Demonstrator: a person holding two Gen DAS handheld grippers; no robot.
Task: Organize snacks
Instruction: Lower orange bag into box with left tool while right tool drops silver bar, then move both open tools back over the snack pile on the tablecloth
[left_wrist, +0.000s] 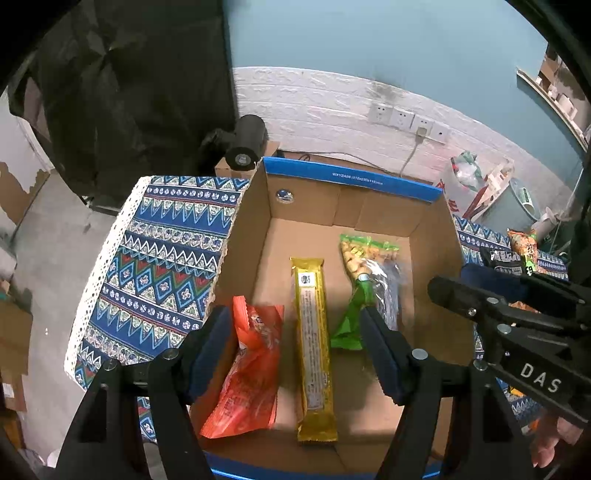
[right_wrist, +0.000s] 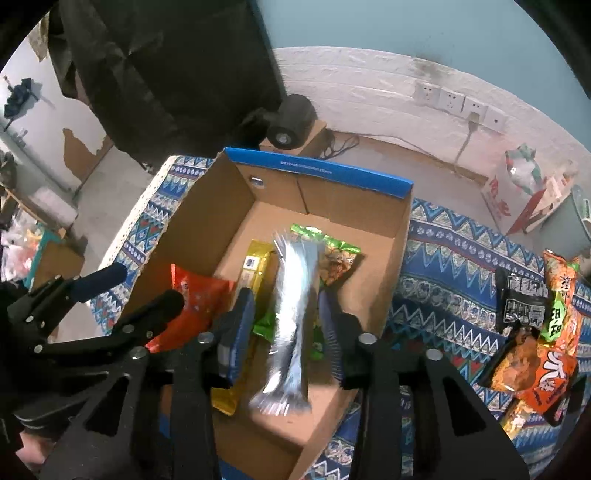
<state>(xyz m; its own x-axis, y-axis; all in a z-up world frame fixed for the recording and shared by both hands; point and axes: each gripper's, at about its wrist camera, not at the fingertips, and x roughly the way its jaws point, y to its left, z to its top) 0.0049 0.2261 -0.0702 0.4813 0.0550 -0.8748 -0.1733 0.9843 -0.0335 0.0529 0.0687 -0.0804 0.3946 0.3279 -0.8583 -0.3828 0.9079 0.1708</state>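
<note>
Only the right wrist view is showing a silver foil packet (right_wrist: 291, 317), blurred, lying lengthwise between the right gripper (right_wrist: 286, 325) fingers; a gap is showing on either side, so the blue pads are not pressing it. That view alone is also showing a heap of orange snack bags (right_wrist: 543, 354) and a black packet (right_wrist: 521, 295) waiting on the patterned cloth (right_wrist: 443, 258) covering the tabletop, to the right of the box.

The left wrist view is giving the clearer look into the cardboard box (left_wrist: 436, 258): a red snack bag (left_wrist: 247, 365) is lying at the left, a long gold packet (left_wrist: 314, 347) in the middle, and a green bag of nuts (left_wrist: 360, 266) to the right, all on the box floor. The left gripper (left_wrist: 295, 332) is angling steeply down over the box, fingers standing wide with nothing between the pads.

Both tools are crowding over the box, each partly blocking the other's view. A black cylinder (left_wrist: 245, 146) is sitting behind the box, and wall sockets (left_wrist: 406, 120) are lining the white brick wall
</note>
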